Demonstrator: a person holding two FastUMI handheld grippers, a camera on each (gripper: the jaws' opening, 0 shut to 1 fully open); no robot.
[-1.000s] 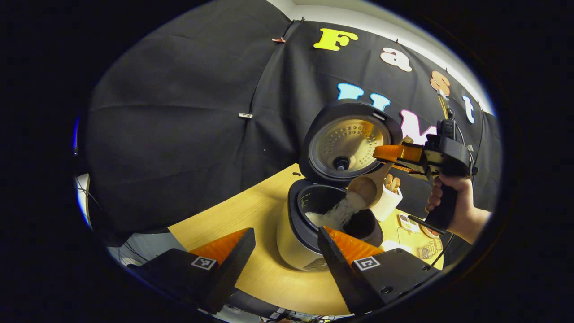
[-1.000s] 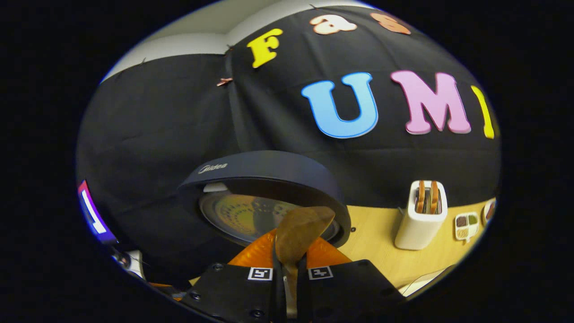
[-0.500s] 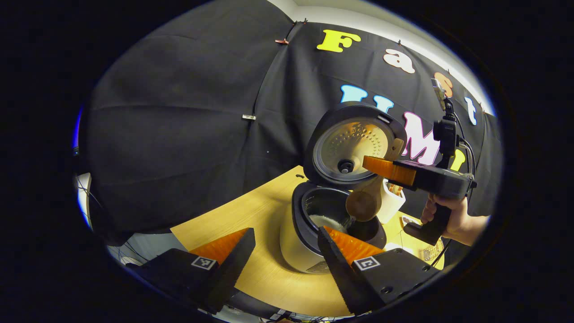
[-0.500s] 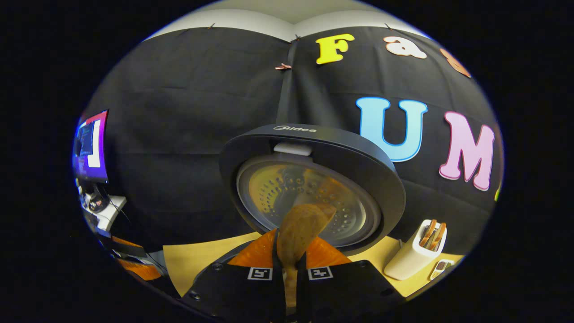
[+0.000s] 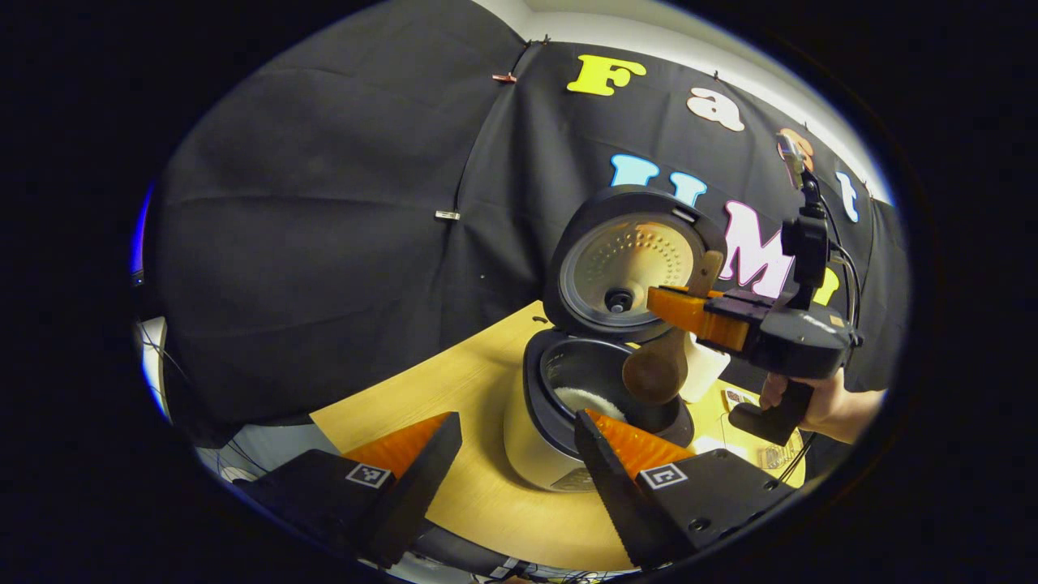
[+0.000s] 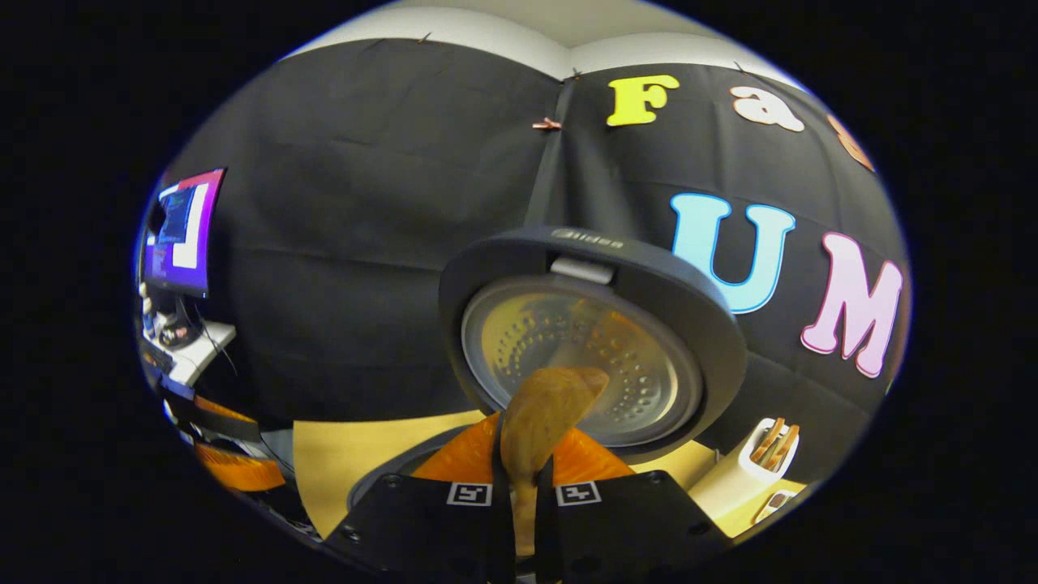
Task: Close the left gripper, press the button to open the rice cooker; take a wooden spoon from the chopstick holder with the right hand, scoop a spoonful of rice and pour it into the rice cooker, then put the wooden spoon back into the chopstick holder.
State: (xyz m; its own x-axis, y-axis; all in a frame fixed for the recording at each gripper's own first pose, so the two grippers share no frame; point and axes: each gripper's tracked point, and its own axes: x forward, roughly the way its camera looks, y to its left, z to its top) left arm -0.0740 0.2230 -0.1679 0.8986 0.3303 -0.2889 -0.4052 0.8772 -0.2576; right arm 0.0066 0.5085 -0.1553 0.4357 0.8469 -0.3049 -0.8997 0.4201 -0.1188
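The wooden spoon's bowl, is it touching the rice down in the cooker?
Apart. In the left gripper view the wooden spoon hangs above the pot, dark pot wall showing between its bowl and the rice.

Tongs [image 6: 523,478] grip wooden spoon [image 6: 542,418] — lid [image 6: 592,341] raised.

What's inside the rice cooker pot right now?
A white heap of rice lies at the bottom of the rice cooker. The wooden spoon and the left gripper finger cover the pot's right part.
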